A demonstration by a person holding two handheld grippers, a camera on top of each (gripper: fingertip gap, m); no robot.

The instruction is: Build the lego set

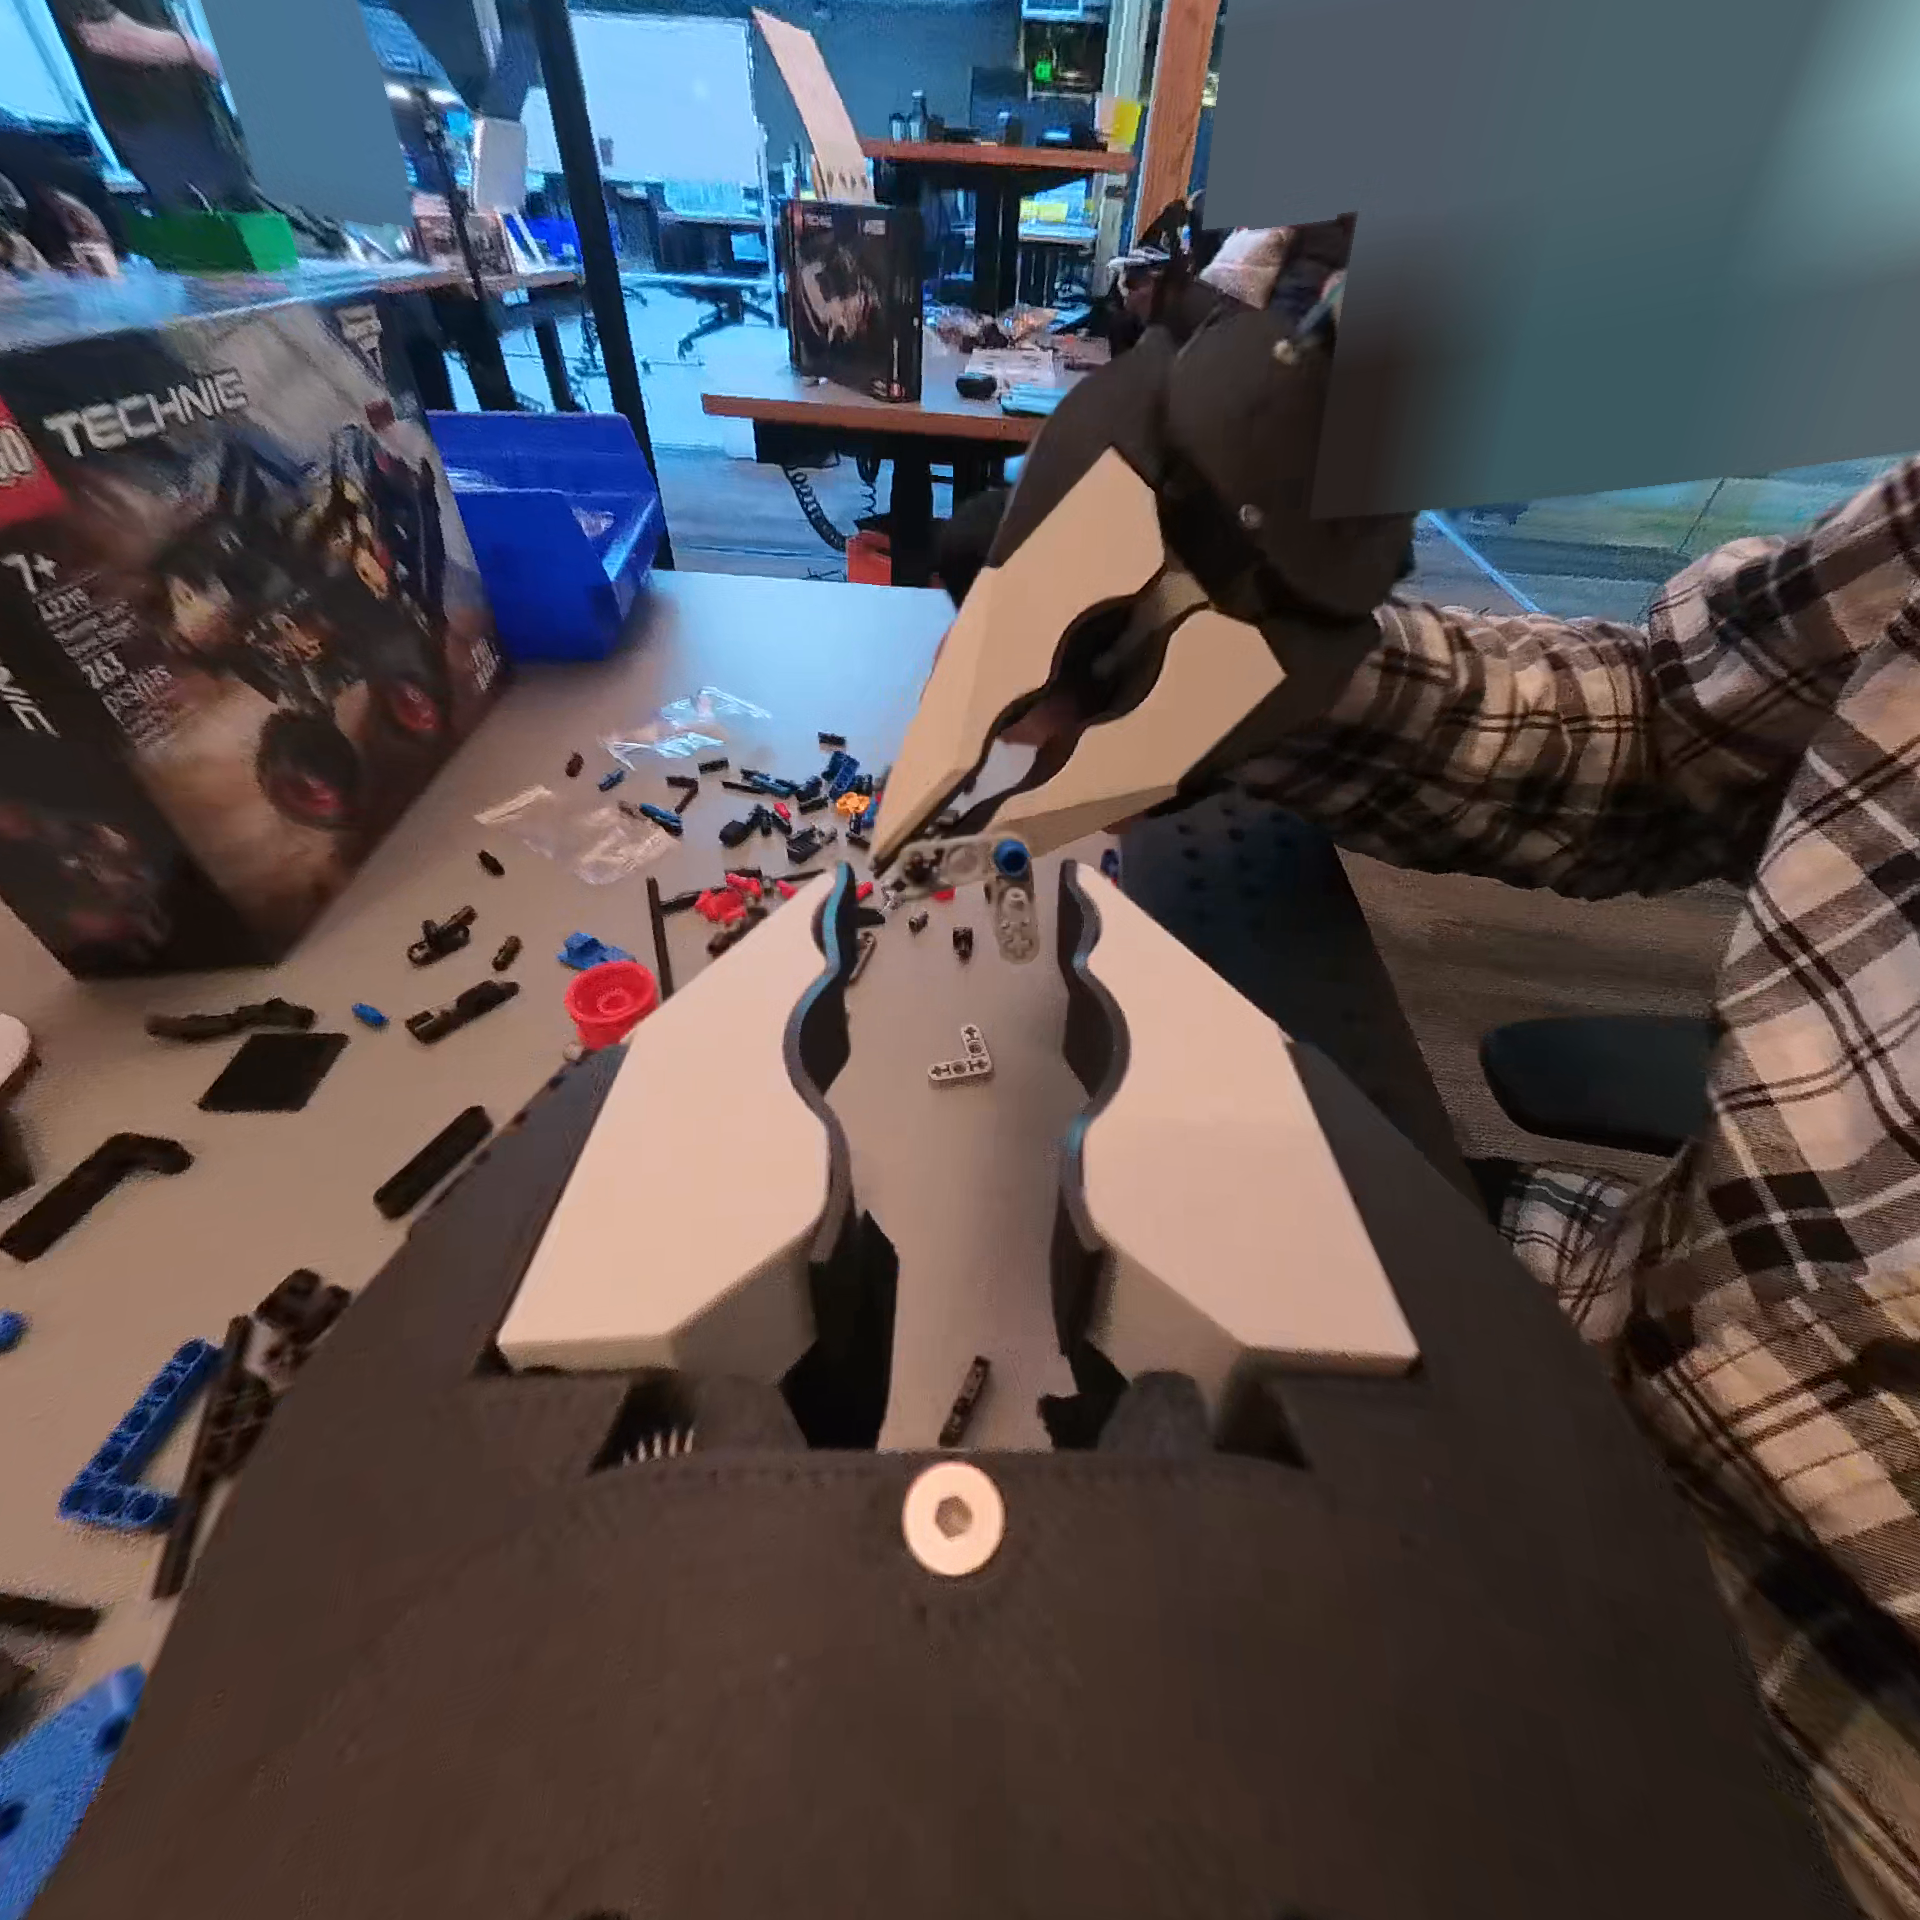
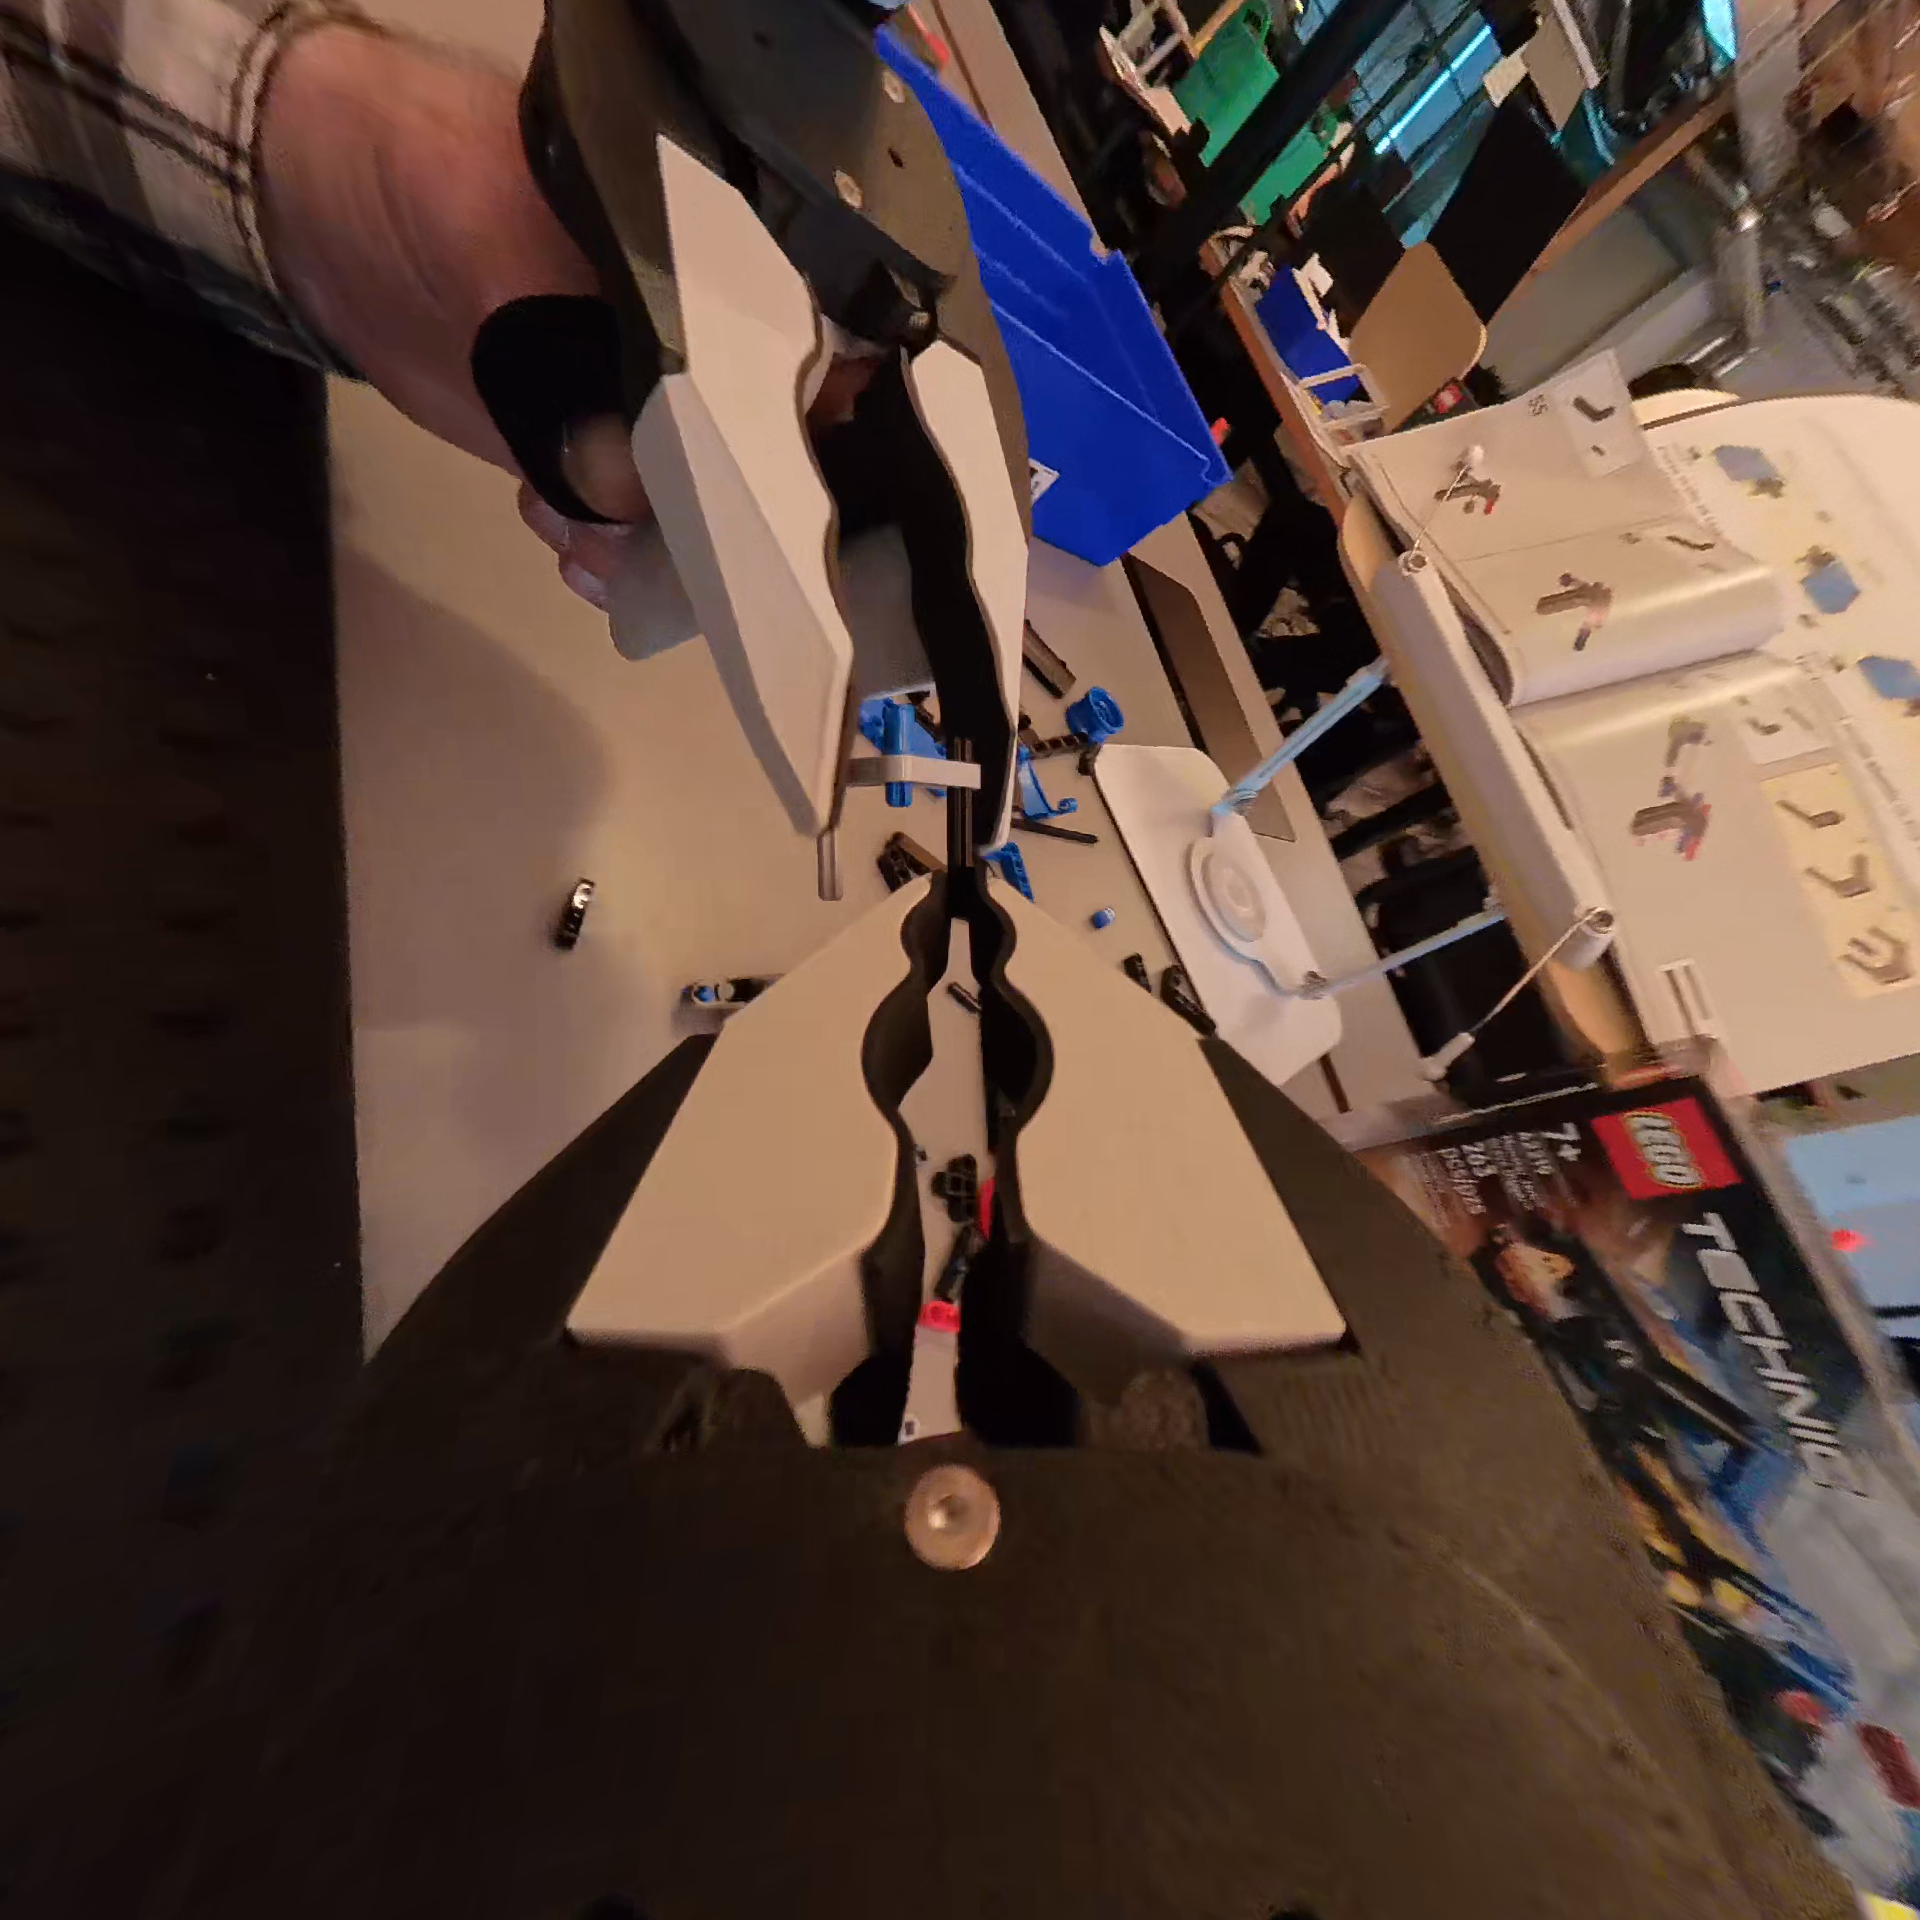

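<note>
two grippers (image 1: 961,883) (image 1: 894,847), one blue bin (image 1: 551,530), one red wheel hub (image 1: 611,1003), one set box (image 1: 208,623) (loose pieces too many to count)

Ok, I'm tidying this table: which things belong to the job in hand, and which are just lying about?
In hand: right tongs, shut on grey beam assembly; open left tongs; instruction booklet.
Lying about: blue bin, set box, clear bags, red hub, grey L-piece.

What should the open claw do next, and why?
Probably ease forward and close on the free end of the grey piece. The right claw already pinches that piece by its tip, while the left claw sits open just short of it, holding nothing.
</note>
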